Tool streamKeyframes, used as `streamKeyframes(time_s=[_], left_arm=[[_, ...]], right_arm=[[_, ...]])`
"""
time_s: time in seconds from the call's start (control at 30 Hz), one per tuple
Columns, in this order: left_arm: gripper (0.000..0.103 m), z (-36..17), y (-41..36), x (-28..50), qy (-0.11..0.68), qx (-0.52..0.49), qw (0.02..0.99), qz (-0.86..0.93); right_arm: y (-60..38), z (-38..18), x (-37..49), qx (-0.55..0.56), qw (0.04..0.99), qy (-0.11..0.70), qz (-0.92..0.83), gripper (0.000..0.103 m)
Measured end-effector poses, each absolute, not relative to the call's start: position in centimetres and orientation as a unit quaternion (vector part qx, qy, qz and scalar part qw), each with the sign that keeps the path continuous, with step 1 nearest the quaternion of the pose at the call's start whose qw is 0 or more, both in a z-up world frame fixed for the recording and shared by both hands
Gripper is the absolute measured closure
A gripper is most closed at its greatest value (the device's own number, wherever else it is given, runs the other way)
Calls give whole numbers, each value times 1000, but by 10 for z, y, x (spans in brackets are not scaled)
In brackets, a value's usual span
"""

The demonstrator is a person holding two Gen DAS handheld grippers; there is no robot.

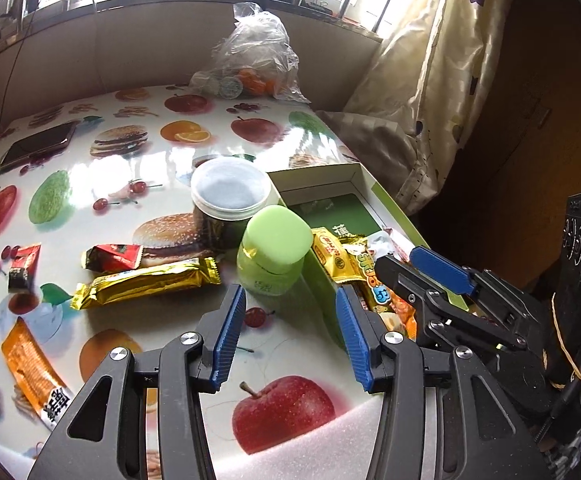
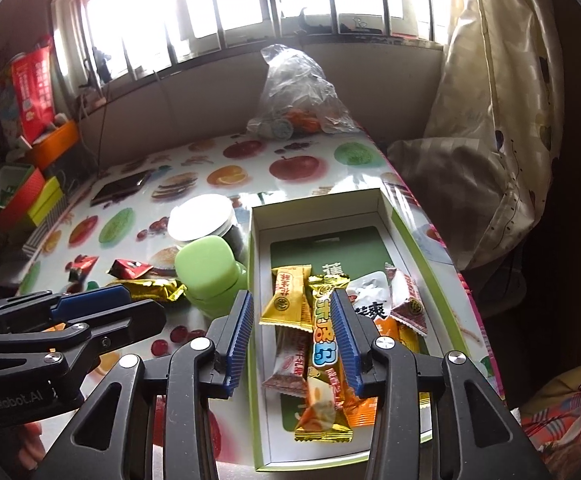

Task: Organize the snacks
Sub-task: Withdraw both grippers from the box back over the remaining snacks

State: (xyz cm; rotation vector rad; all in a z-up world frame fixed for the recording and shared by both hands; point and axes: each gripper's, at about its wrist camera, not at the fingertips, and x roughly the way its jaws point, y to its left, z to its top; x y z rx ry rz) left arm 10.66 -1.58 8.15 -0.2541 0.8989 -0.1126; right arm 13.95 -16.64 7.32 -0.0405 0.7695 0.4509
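Observation:
A green-rimmed white box (image 2: 318,210) lies at the table's right edge and holds several snack packets, with a long gold bar (image 2: 324,356) on top. My right gripper (image 2: 294,312) hangs open and empty just above that bar. It also shows in the left wrist view (image 1: 422,264). My left gripper (image 1: 290,312) is open and empty over the table, just short of a green-capped bottle (image 1: 274,256). A gold bar (image 1: 146,284), two red packets (image 1: 114,258) and an orange packet (image 1: 30,364) lie loose on the table to its left.
A dark jar with a white lid (image 1: 230,196) stands behind the bottle. A phone (image 1: 38,146) lies at the far left and a clear plastic bag (image 1: 250,56) at the back. Curtain and bedding (image 2: 470,140) sit right of the table. Coloured boxes (image 2: 22,196) stand at the left.

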Motion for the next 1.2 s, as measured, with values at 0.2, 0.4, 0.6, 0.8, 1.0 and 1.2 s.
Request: streamKeyframes(time_s=[0.2,0.4,0.6,0.8,1.0,1.2], left_arm=[[55,82,-2,92,429,-111,896,-29],[55,81,10,80,426,-110,898,-16],[55,80,25,70,426,-120,897,-4],[55,78,44,63,428,-130,894,14],[55,68,77,55,436,-148,886,51],[55,48,117,40,450,-169,871,97]], right_arm=[[-151,72,133,-25,897,373,237,64],[-134,70,128,-33,891,375,253,64],[-117,67,123,-44,885,378,267,64],[-96,65,121,-55,880,379,280,64],[-70,61,120,-78,870,380,305,63],[-45,54,125,-97,855,387,330,58]])
